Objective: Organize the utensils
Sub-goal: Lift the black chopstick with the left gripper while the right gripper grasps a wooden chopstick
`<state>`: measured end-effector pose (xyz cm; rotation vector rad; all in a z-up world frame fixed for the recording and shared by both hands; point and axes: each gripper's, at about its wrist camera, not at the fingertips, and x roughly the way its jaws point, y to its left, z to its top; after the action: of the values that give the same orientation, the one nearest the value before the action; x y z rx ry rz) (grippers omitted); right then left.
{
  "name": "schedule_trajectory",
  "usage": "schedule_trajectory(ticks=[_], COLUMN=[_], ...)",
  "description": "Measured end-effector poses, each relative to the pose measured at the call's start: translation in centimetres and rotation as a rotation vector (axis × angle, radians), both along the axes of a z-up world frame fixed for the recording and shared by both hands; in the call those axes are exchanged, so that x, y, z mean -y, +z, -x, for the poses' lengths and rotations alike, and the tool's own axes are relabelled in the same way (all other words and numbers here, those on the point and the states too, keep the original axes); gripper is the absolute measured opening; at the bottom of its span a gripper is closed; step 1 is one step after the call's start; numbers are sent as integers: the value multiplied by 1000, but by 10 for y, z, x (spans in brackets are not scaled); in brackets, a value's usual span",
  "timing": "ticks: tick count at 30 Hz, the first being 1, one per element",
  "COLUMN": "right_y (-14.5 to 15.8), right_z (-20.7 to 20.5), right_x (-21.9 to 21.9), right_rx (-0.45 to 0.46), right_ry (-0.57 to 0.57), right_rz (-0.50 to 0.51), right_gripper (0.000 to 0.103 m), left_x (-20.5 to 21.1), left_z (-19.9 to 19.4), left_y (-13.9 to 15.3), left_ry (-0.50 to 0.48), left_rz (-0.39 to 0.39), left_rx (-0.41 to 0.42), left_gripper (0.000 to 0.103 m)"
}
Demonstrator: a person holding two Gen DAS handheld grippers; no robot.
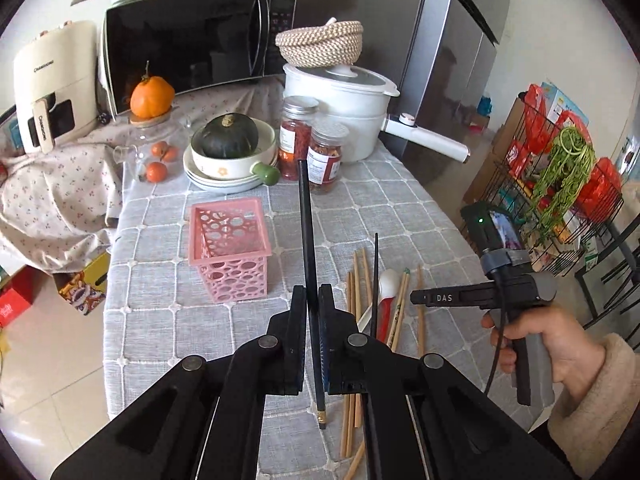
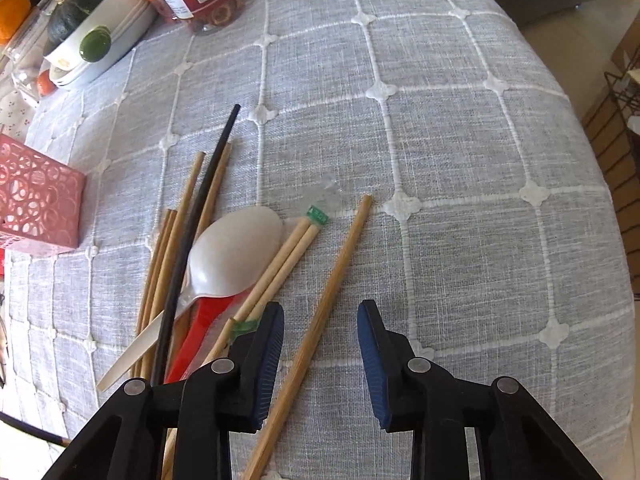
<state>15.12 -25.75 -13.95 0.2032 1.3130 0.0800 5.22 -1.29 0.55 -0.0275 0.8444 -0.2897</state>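
The left gripper (image 1: 313,300) clamps a slim black chopstick (image 1: 306,216) with a gold-banded end above the tablecloth (image 1: 160,292), while the right gripper (image 2: 320,320) stands parted over a lone wooden chopstick (image 2: 332,276) lying there.

Table (image 1: 400,208) covered with grey cloth in a white grid pattern, floral cloth (image 1: 52,196) bunched at its left end. Black microwave (image 1: 192,44) at the back under a floral cover, cream appliance (image 1: 52,80) beside it. Steel fridge (image 1: 452,60) at right rear, black wire rack (image 1: 560,184) of groceries further right. Pale tiled floor (image 1: 52,360), white wall, soft daylight
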Motion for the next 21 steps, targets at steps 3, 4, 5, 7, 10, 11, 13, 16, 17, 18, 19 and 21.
schedule_trajectory(ticks=[3, 4, 5, 7, 10, 11, 13, 16, 17, 18, 19, 21], right_y=[-3, -4, -4, -4, -3, -2, 8, 29, 36, 45, 54, 71], right_z=[-4, -5, -6, -6, -5, -4, 2, 11, 13, 17, 22, 31], right_x=[-5, -6, -6, -7, -8, -8, -11, -17, -19, -20, -23, -23], right_rx=[12, 16, 15, 13, 23, 29, 61, 124, 146, 171, 197, 258], right_ry=[-4, -13, -24, -39, -53, -55, -45, -43, -44, -45, -45, -43], right_rz=[51, 72, 74, 79, 75, 72, 86, 79, 75, 72, 67, 51], right_gripper=[21, 12, 12, 10, 6, 5, 5, 5, 5, 5, 5, 5], left_x=[-4, -7, -9, -17, -30, -33, -40, -47, -51, -54, -57, -65], left_z=[3, 5, 4, 3, 5, 6, 10, 17, 20, 22, 24, 28], left_y=[5, 6, 6, 7, 11, 15, 24, 41, 47, 52, 57, 69], left_ry=[0, 4, 10, 21, 42, 46, 56, 71, 78, 89, 99, 131], left_rz=[-29, -42, -43, -19, 4, 9, 25, 38, 42, 49, 58, 90], left_rx=[48, 62, 67, 60, 70, 77, 101, 167, 191, 218, 245, 312], left_gripper=[5, 5, 5, 5, 5, 5, 5, 5, 5, 5, 5, 5])
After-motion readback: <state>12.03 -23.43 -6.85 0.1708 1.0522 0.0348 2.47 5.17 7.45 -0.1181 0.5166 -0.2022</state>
